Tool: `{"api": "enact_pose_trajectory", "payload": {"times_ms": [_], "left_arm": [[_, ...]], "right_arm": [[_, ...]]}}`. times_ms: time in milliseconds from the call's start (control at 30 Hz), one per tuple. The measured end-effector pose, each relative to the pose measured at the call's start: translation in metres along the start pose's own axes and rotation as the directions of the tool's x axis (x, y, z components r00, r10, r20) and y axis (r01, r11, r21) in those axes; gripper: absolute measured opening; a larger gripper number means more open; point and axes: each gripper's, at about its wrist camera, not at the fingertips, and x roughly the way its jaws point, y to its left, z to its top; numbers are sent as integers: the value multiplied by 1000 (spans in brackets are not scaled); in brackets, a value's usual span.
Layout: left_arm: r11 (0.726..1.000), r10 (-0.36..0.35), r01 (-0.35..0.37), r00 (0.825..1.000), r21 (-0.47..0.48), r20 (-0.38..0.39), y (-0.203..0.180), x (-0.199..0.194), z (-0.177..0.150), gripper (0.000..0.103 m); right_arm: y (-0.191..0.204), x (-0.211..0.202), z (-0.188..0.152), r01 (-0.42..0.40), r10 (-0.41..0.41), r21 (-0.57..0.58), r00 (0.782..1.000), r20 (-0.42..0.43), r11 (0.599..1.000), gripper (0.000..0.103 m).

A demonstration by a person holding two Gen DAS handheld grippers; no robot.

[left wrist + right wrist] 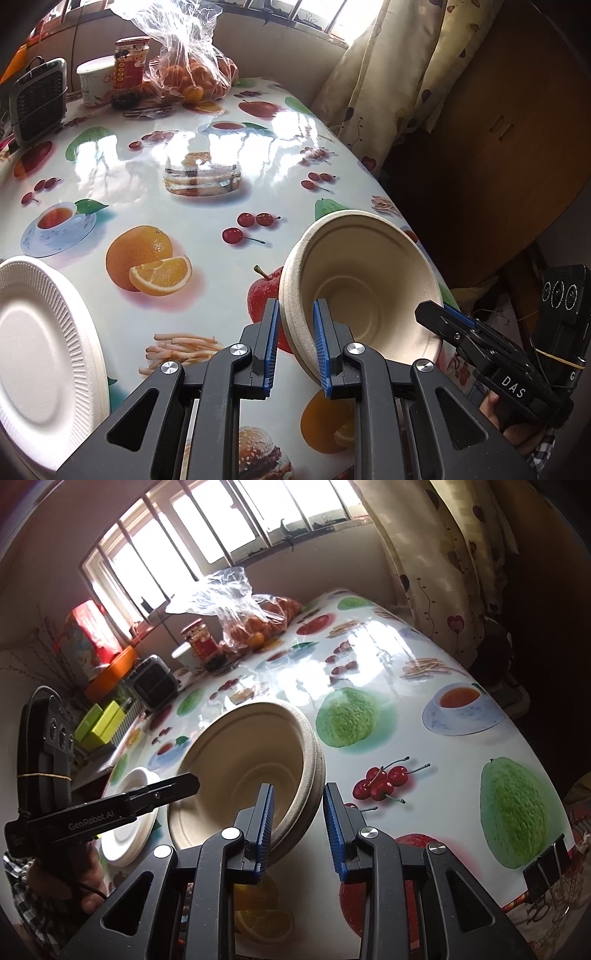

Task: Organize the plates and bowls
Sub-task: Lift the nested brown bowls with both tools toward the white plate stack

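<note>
A beige paper bowl (354, 280) is held tilted above the table, between both grippers. My left gripper (295, 343) is shut on the bowl's left rim. My right gripper (299, 830) straddles the opposite rim (310, 760) with its jaws apart, the left pad inside the bowl and the right pad standing off the outer wall. The right gripper also shows in the left wrist view (443, 317). The rim looks doubled, like nested bowls. A white ridged paper plate (40, 354) lies on the table at the left; it also shows in the right wrist view (129, 816).
The table wears a glossy fruit-print cloth (207, 229). At its far end stand a bag of oranges (192, 74), a red-labelled jar (129, 70), a white tub (94, 81) and a small black heater (38, 99). A curtain (399, 74) hangs to the right, past the table edge.
</note>
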Motion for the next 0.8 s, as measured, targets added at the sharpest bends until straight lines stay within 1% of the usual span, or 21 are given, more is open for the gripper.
{"api": "enact_pose_trajectory", "payload": {"times_ms": [400,800], "left_arm": [[999,43,-43,998,-15,35,12,-19,-1,19],[996,79,-75,995,-53,63,32,-37,-6,19]], "right_arm": [[24,3,3,-35,35,-38,999,-7,999,27],[48,14,6,-73,72,-72,997,-24,995,27]]}}
